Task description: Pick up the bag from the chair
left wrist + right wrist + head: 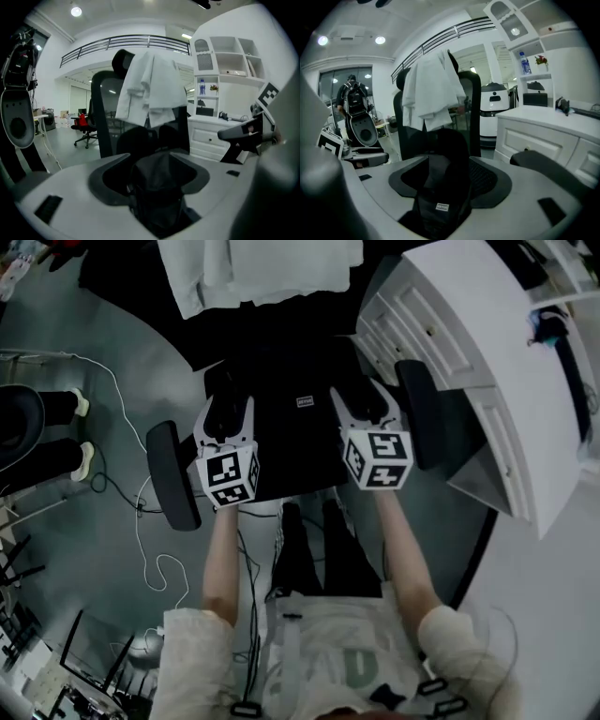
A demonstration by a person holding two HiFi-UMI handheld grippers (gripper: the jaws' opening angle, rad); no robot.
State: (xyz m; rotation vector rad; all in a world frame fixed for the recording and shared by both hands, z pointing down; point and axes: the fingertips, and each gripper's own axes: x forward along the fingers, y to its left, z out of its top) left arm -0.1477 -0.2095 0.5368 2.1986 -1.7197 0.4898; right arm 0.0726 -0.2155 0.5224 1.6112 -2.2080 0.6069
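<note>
A black bag (pixel 292 423) with a small white label lies on the seat of a black office chair (pixel 173 474). My left gripper (pixel 228 409) hangs over the bag's left side and my right gripper (pixel 364 401) over its right side. In the left gripper view, the left gripper (pixel 150 158) stands wide open with the crumpled top of the bag (pixel 157 192) rising between its jaws. In the right gripper view, the right gripper (pixel 449 161) is just as wide open, and the bag (pixel 440 197) with its label sits in the gap. No pad presses on the fabric.
A white garment (pixel 262 268) hangs over the chair's backrest. The chair's right armrest (pixel 419 413) stands close to a white cabinet (pixel 487 362) with drawers. Cables (pixel 150 540) trail over the grey floor at the left, near a person's legs (pixel 47 427).
</note>
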